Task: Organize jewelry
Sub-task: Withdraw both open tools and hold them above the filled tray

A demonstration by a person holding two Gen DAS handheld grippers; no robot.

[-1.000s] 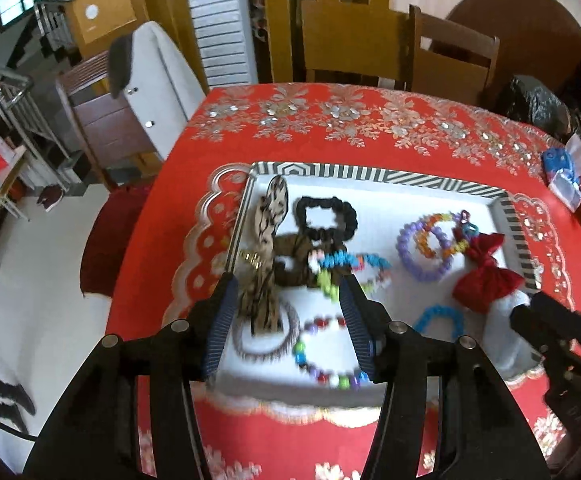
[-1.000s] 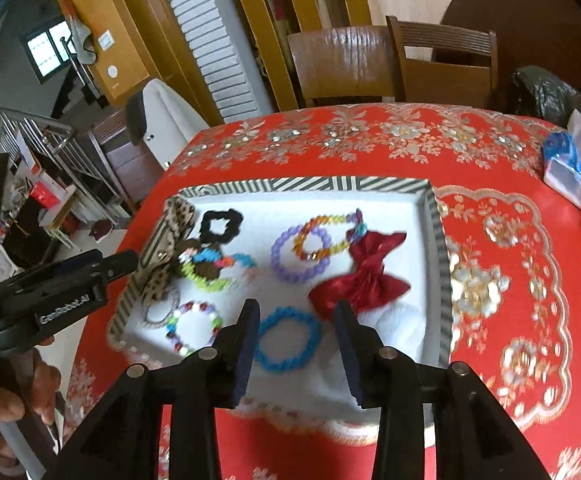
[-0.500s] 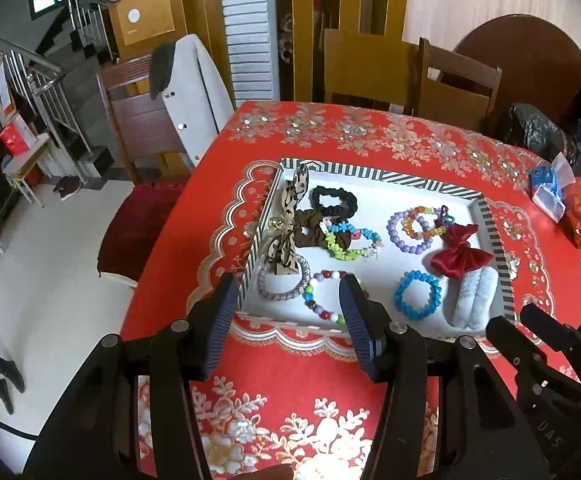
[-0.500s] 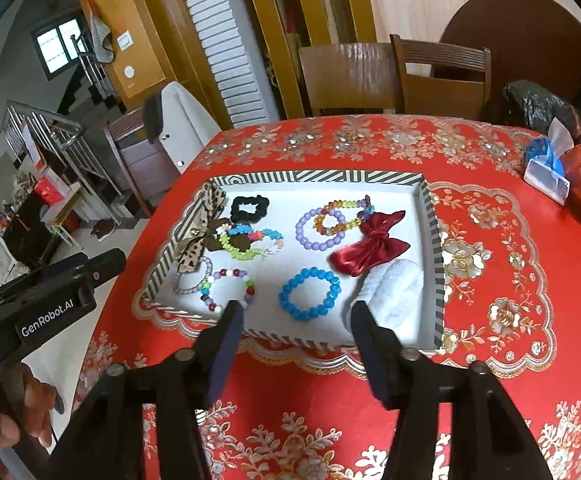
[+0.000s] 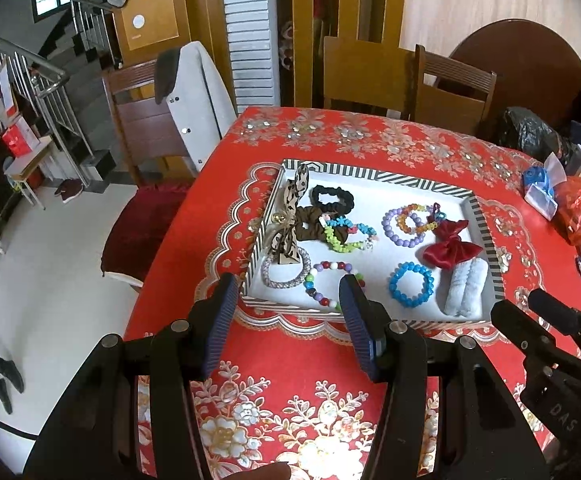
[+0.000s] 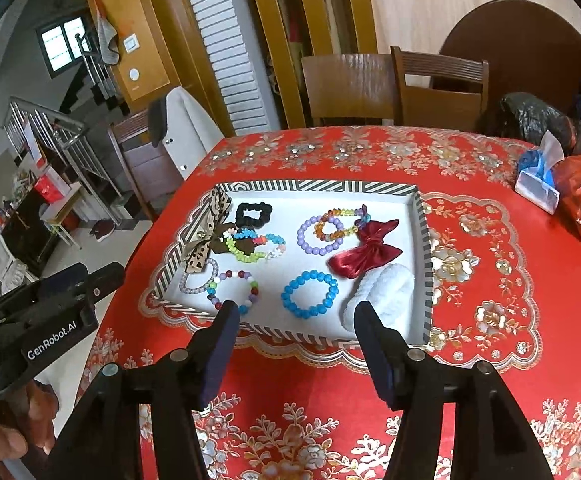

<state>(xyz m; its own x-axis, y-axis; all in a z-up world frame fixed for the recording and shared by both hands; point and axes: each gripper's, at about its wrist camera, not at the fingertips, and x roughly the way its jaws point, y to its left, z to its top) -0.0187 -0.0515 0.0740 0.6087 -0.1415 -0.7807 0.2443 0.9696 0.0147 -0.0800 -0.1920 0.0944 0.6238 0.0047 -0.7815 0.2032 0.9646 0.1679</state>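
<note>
The left gripper (image 5: pixel 288 294) has its ribbed blue fingers (image 5: pixel 221 312) spread wide with nothing between them, held above the red floral tablecloth (image 5: pixel 290 380) just short of the near rim of the striped tray (image 5: pixel 374 176). The right gripper (image 6: pixel 294 320) is equally wide apart and empty, poised over the same near edge; its body also shows at the right of the left camera's view. Both sit back from the tray, which reads as a pause to survey, or a finish, not a reach.

Inside the tray the jewelry lies spread on the white floor. Nearest the left gripper is a multicolour bead bracelet (image 5: pixel 328 284), with a clear sparkly bangle (image 5: pixel 284 270) just beside it toward the left wall. A blue bead bracelet (image 6: pixel 309 294) lies alone near the front, apart from its neighbours, so it would be the easiest pick. A white fluffy scrunchie (image 6: pixel 382 294) rests against the right wall, touching a dark red satin bow (image 6: pixel 364 254). Farther back, a lilac bead bracelet (image 6: pixel 318 232) overlaps an amber-toned one. At the left, a leopard-print bow (image 5: pixel 288 224), a black scrunchie (image 5: pixel 332 200) and some small flower-bead bracelets (image 5: pixel 348 236) are heaped together; how many there are I cannot tell. That tangle looks like the least sorted part.
</note>
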